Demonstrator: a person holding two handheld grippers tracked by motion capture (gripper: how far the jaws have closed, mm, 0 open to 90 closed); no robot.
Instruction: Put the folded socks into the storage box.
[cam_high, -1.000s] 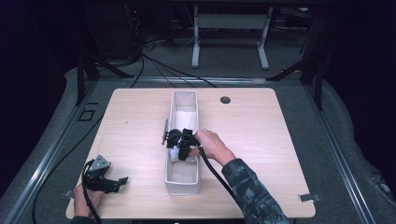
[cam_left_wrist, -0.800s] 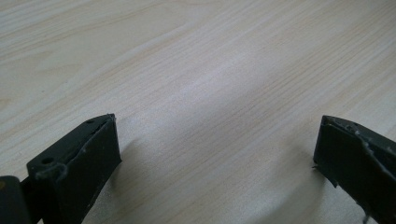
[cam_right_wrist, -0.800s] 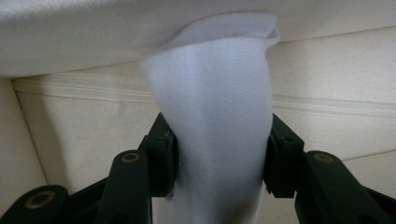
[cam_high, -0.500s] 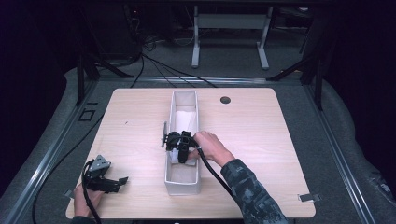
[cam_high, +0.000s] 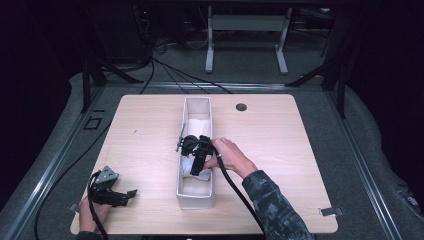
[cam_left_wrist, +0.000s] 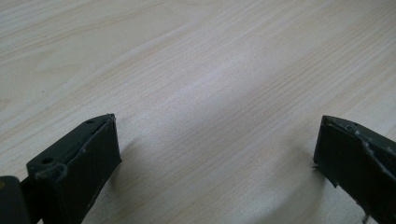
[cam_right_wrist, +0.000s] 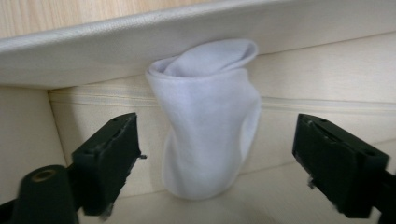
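The white sock (cam_right_wrist: 208, 116) already lies in the box (cam_high: 196, 197), loose between the right gripper's (cam_right_wrist: 215, 158) wide-spread fingers; the left gripper (cam_left_wrist: 217, 154) gapes empty over the table (cam_left_wrist: 210, 70).

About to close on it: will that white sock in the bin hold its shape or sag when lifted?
The sock looks like soft knit, slumped against the bin wall, so it will probably droop either side of the right gripper. It likely weighs little. Its folded cuff looks loose and may unroll.
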